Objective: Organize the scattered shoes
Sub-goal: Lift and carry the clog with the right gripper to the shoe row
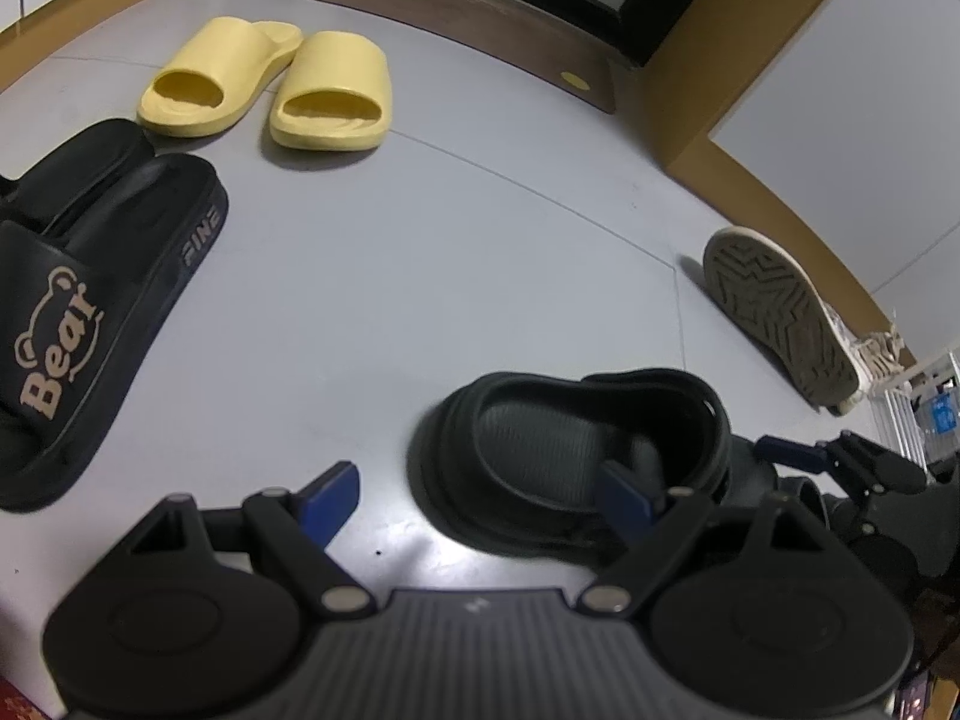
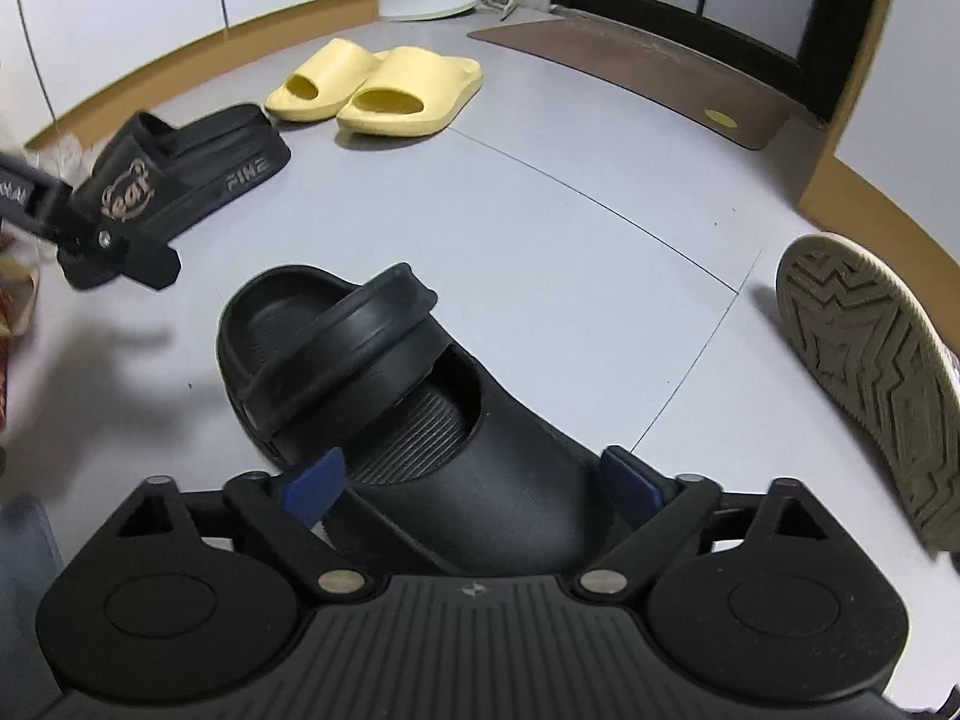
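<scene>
On the floor (image 2: pixel 540 228) a clog (image 2: pixel 384 396) lies nearest. A pair of bear slides (image 2: pixel 180 174) sits to its far left, a pair of foam slides (image 2: pixel 378 90) behind them, a tipped sneaker (image 2: pixel 870 372) right, and a doormat (image 2: pixel 648 72) farthest back.

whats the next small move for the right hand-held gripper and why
Probably close the right hand-held gripper on the black clog. Its fingers stand open on either side of the clog's toe, not pressing it, and the clog lies alone on the floor, away from the paired yellow slides.
</scene>
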The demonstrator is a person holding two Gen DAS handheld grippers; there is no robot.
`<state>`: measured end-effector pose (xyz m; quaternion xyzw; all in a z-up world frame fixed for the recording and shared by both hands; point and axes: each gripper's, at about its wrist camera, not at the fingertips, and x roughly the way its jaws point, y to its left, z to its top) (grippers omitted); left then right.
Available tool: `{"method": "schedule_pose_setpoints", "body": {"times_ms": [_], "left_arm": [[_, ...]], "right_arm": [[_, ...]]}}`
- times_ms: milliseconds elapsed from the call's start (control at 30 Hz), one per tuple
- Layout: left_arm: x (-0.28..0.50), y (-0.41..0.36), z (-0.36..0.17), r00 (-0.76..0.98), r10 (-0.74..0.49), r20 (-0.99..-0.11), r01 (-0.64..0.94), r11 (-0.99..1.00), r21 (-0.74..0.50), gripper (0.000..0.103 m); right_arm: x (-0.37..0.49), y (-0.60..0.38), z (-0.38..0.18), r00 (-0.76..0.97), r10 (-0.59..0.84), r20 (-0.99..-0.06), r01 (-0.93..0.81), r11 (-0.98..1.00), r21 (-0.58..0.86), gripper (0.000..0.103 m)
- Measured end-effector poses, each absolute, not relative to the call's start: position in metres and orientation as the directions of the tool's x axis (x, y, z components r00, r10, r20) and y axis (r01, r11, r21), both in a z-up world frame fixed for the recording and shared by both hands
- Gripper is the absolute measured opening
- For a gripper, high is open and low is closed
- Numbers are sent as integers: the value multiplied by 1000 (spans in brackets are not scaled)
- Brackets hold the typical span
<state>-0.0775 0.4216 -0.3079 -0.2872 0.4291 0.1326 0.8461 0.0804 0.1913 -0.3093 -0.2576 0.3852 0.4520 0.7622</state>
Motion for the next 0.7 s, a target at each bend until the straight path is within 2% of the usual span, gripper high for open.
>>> {"method": "schedule_pose_setpoints", "body": {"times_ms": [433, 533, 600, 700], "left_arm": [[-79, 421, -310, 595, -22, -803, -478, 794, -376, 87], [-77, 420, -310, 592, -24, -805, -475, 797, -373, 87], [-76, 421, -309, 594, -21, -804, -475, 797, -373, 87], [-76, 424, -306, 604, -13, -797, -485, 788, -380, 87]], "right_arm": [[51, 180, -307, 282, 477, -832, -873, 488, -16, 82], [52, 181, -305, 284, 494, -822, -857, 515, 13, 84], [55, 182, -302, 274, 516, -812, -851, 523, 45, 91], [63, 191, -304, 299, 519, -801, -852, 524, 22, 93]]}}
